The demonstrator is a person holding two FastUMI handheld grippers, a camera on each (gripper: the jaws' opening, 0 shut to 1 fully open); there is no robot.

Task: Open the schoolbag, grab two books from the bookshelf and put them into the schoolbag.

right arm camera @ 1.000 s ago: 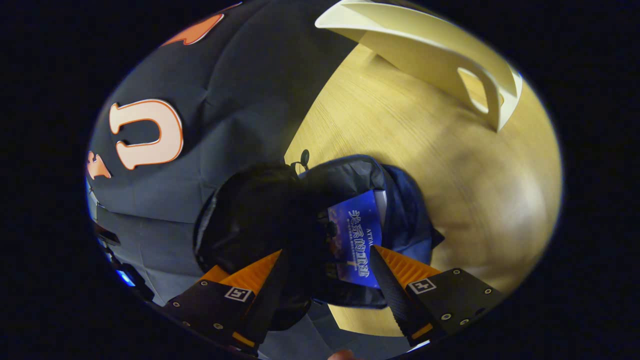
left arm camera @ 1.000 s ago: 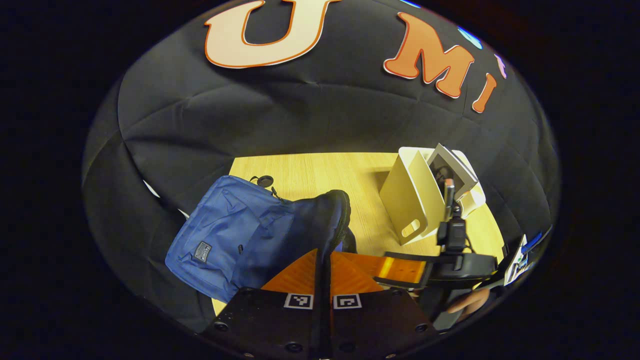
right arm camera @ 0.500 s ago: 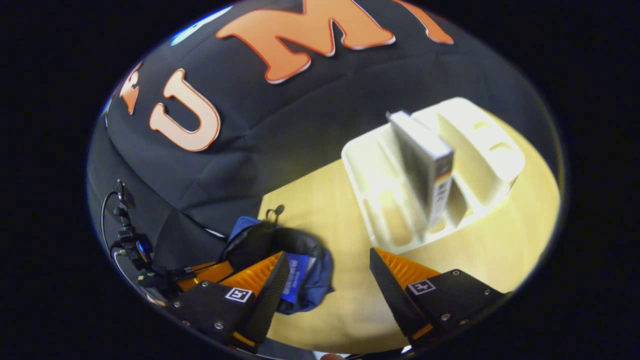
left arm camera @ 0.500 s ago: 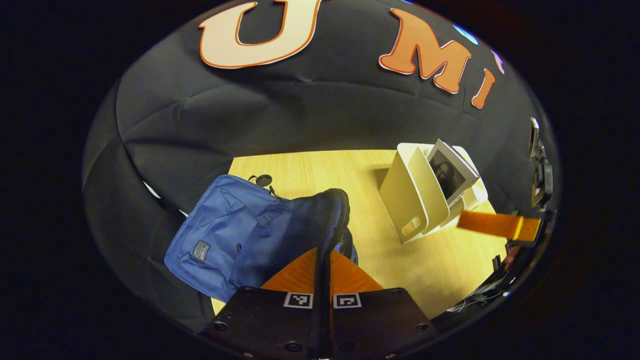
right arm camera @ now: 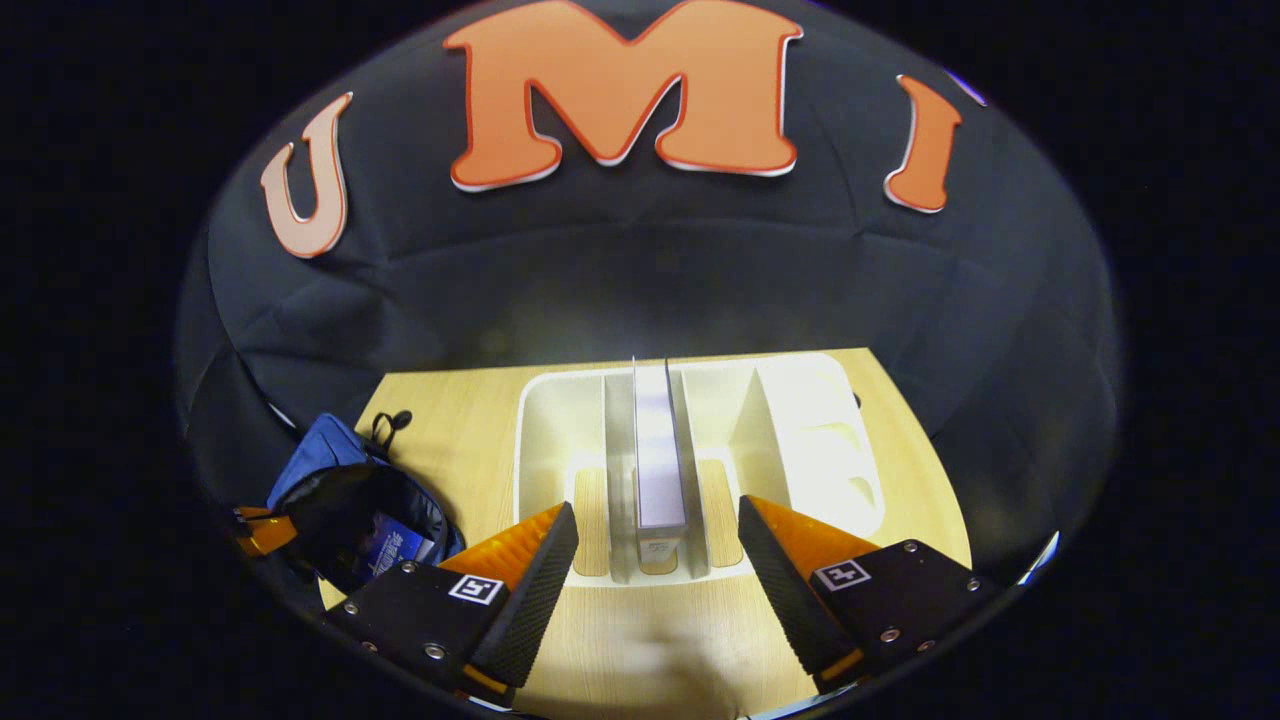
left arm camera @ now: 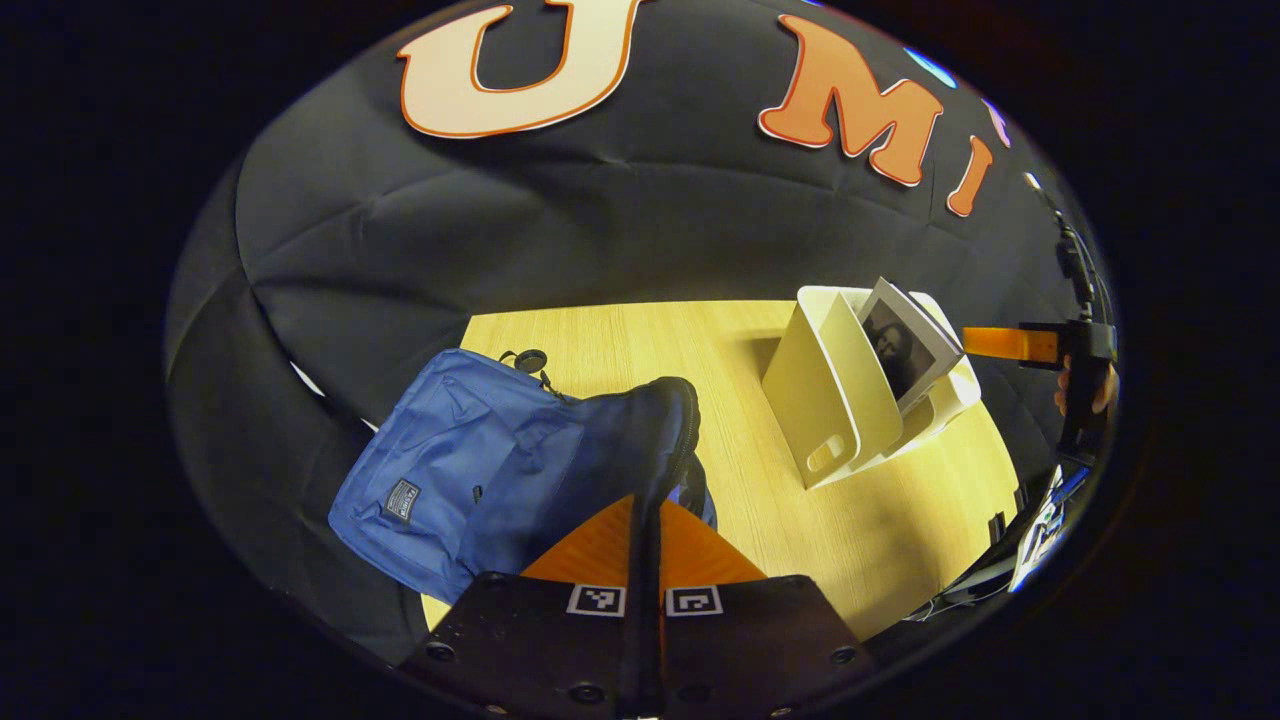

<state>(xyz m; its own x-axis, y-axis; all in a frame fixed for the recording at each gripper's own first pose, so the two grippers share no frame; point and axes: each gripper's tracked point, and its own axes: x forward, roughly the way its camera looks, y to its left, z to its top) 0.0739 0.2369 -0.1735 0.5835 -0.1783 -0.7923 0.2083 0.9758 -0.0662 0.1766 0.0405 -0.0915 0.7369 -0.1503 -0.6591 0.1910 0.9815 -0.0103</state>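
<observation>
1. At the table's (right arm camera: 450, 430) left edge lies the blue schoolbag (left arm camera: 450, 470), part of it hanging past the edge; its mouth gapes, and in the right gripper view a blue book (right arm camera: 392, 548) lies inside.
2. The left gripper (left arm camera: 645, 520) is clenched on the bag's dark zippered flap (left arm camera: 655, 430), both fingers pressed on the cloth, lifting that flap up.
3. Bare tabletop stretches between the bag and the white bookshelf (right arm camera: 800, 440), an open lane.
4. In the rack's middle slot stands a grey book (right arm camera: 660, 460), upright, spine towards the right gripper view, with free slots either side.
5. The right gripper (right arm camera: 658, 560) hovers just before that book, jaws spread wide and holding nothing, one finger to each side of the spine.
</observation>
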